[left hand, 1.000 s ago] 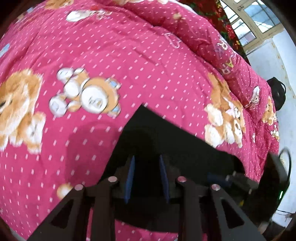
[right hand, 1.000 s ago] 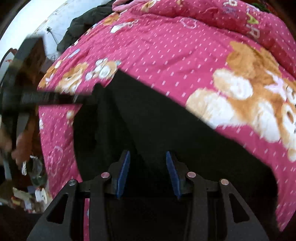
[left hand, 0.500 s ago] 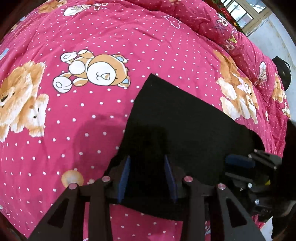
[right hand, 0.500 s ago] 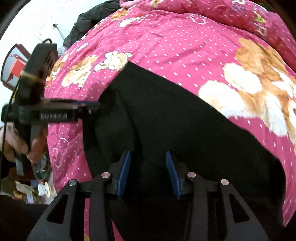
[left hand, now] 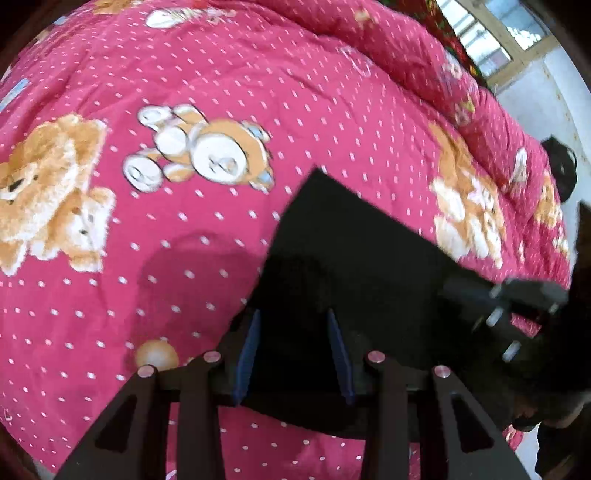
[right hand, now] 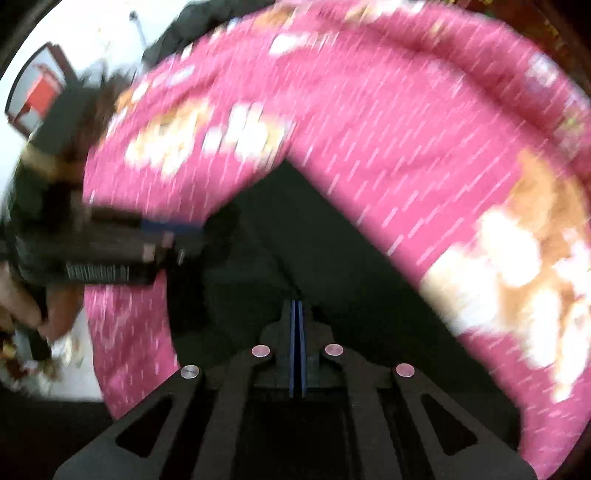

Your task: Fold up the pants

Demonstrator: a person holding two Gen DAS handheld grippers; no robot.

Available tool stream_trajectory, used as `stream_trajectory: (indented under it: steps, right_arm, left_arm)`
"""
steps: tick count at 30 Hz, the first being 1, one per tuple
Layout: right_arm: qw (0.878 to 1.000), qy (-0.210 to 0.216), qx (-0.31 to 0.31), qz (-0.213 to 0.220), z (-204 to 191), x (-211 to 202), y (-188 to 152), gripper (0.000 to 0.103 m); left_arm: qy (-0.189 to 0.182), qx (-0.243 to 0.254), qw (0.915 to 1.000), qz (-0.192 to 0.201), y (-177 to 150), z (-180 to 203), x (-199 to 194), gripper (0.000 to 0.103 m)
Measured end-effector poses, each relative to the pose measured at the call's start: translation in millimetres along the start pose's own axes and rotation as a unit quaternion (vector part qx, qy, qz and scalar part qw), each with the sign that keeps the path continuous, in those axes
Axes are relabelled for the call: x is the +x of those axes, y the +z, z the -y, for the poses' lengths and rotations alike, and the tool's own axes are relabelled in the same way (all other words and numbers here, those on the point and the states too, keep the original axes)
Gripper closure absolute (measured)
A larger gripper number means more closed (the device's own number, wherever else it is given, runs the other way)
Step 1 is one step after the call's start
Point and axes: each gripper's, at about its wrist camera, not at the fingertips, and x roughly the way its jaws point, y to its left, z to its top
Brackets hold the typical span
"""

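Note:
The black pants (left hand: 354,251) lie folded flat on a pink bear-print quilt (left hand: 184,66). My left gripper (left hand: 293,314) is open, its blue pads over the pants' near left edge. My right gripper (right hand: 296,302) has its blue pads pressed together over the near part of the pants (right hand: 295,229); whether cloth is pinched between them cannot be told. The right wrist view is motion-blurred. The right gripper also shows in the left wrist view (left hand: 495,295) at the pants' right side. The left gripper shows in the right wrist view (right hand: 173,230) at the pants' left edge.
The quilt (right hand: 406,110) covers the whole bed. A window (left hand: 509,37) and a white wall are at the far right. A dark bag (left hand: 561,166) sits past the bed's right edge. Dark clothes (right hand: 207,22) lie at the bed's far end.
My right gripper has gone from open to shut and is moving fast, so its view is blurred. My left gripper stays open at the pants' left edge and has shifted slightly.

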Motion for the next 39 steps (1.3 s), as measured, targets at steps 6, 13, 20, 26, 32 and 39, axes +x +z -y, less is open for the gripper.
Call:
stream_trajectory:
  steps: [6, 13, 20, 26, 32, 39]
  right_arm:
    - [0.998, -0.050, 0.044, 0.018, 32.1, -8.1, 17.9, 0.103]
    - [0.987, -0.073, 0.143, 0.026, 53.7, -46.4, -37.8, 0.079]
    - [0.980, -0.105, 0.172, 0.004, 88.5, -52.2, -74.8, 0.063]
    - [0.993, -0.065, 0.089, -0.048, 73.4, -26.5, -67.7, 0.063]
    - [0.993, -0.073, 0.050, -0.076, 54.9, -16.5, -63.7, 0.101]
    - [0.984, -0.165, 0.059, 0.039, 55.7, -60.9, -49.0, 0.102]
  left_arm:
    - [0.010, -0.025, 0.9996, 0.006, 10.3, -19.7, -6.9, 0.063]
    - [-0.016, 0.024, 0.9996, -0.001, 35.1, -2.9, 2.0, 0.058]
    - [-0.008, 0.089, 0.9958, -0.022, 49.3, 20.7, 29.6, 0.057]
    - [0.008, 0.127, 0.9914, -0.031, 41.9, 30.9, 33.2, 0.069]
    - [0.016, 0.144, 0.9894, 0.012, 29.4, 39.5, 5.9, 0.096]
    - [0.019, 0.110, 0.9930, 0.039, 25.3, 25.1, -6.1, 0.095]
